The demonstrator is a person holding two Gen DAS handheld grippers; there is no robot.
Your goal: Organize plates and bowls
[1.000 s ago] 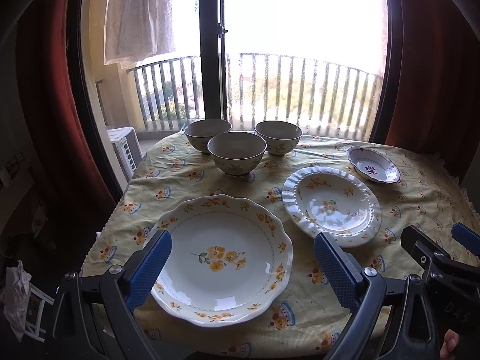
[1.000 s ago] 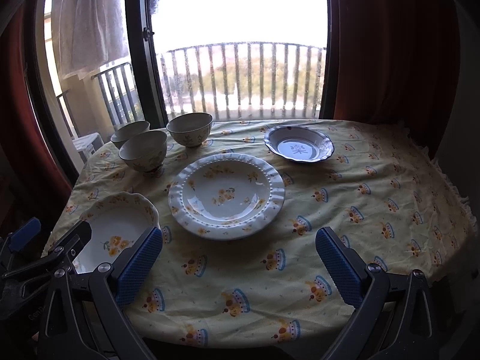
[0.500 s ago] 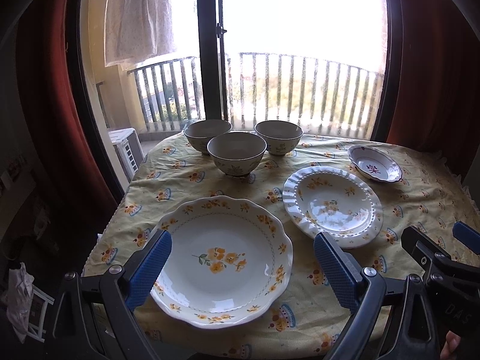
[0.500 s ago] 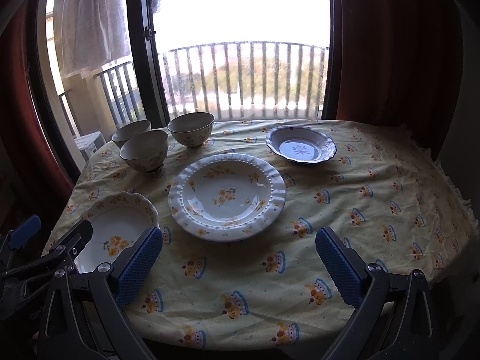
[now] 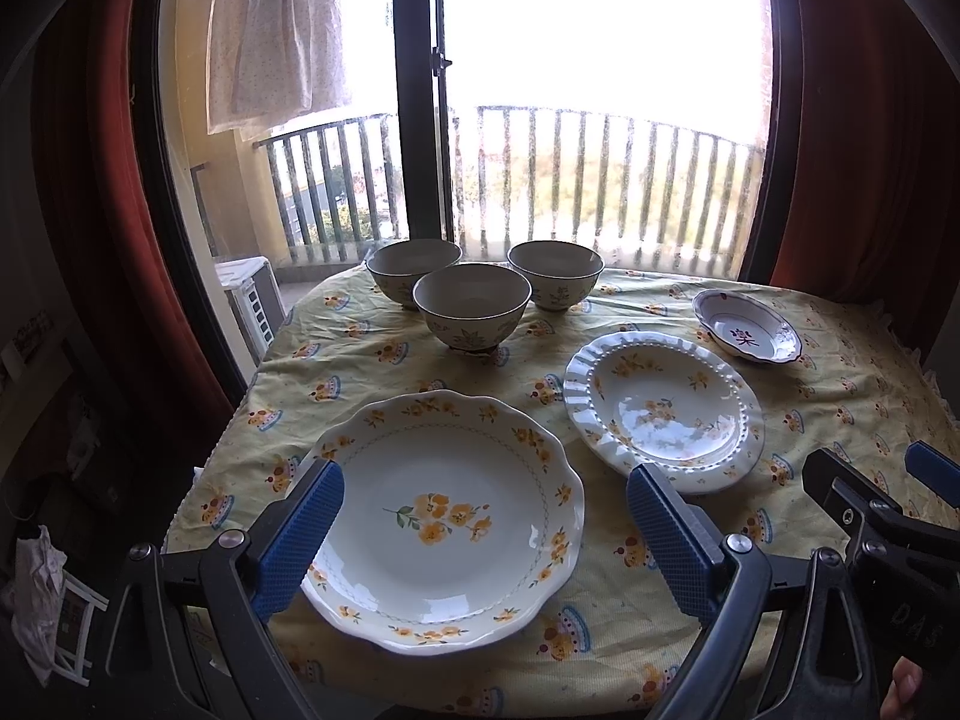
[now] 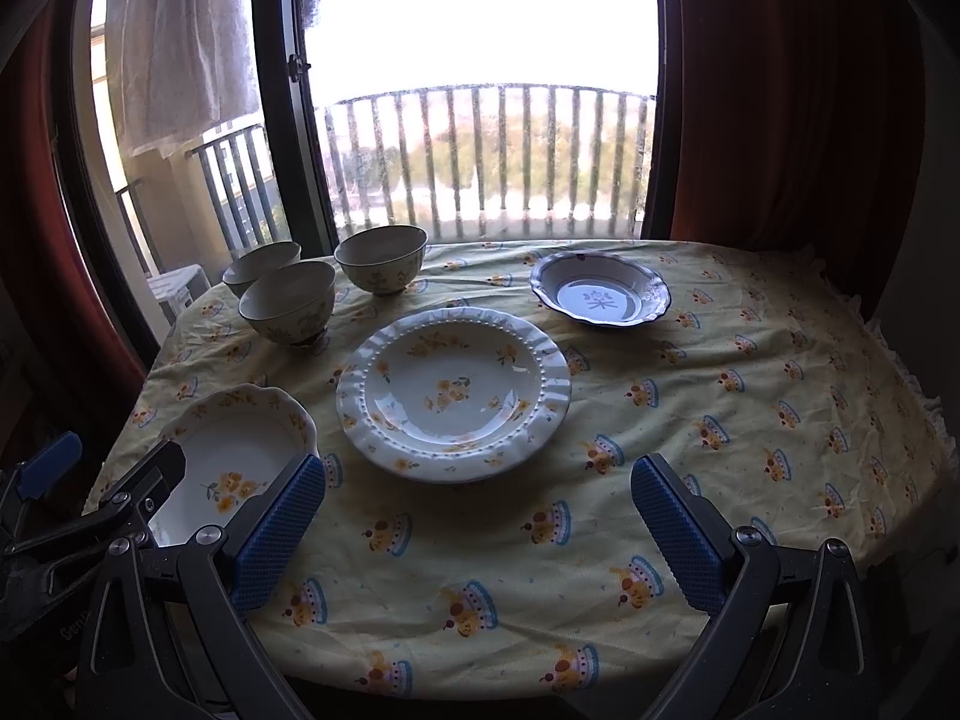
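Observation:
On a yellow tablecloth (image 5: 384, 360) (image 6: 750, 420) lie three plates and three bowls. A large scalloped flower plate (image 5: 444, 516) (image 6: 234, 468) sits nearest. Right of it is a ribbed flower plate (image 5: 663, 411) (image 6: 453, 393). A small blue-rimmed dish (image 5: 747, 333) (image 6: 600, 297) lies farther back. Three bowls (image 5: 472, 306) (image 6: 288, 300) cluster at the back near the window. My left gripper (image 5: 486, 534) hangs open above the large plate's near half, holding nothing. My right gripper (image 6: 477, 528) hangs open over bare cloth in front of the ribbed plate.
A glass balcony door (image 5: 420, 90) and railing (image 6: 498, 156) stand behind the table. Red curtains (image 5: 852, 120) (image 6: 780, 96) hang at the sides. The cloth's right part (image 6: 780, 408) is bare. The table's near edge (image 6: 480, 678) drops off just below the grippers.
Both views have shifted very slightly; the dishes have not moved and both grippers stay open.

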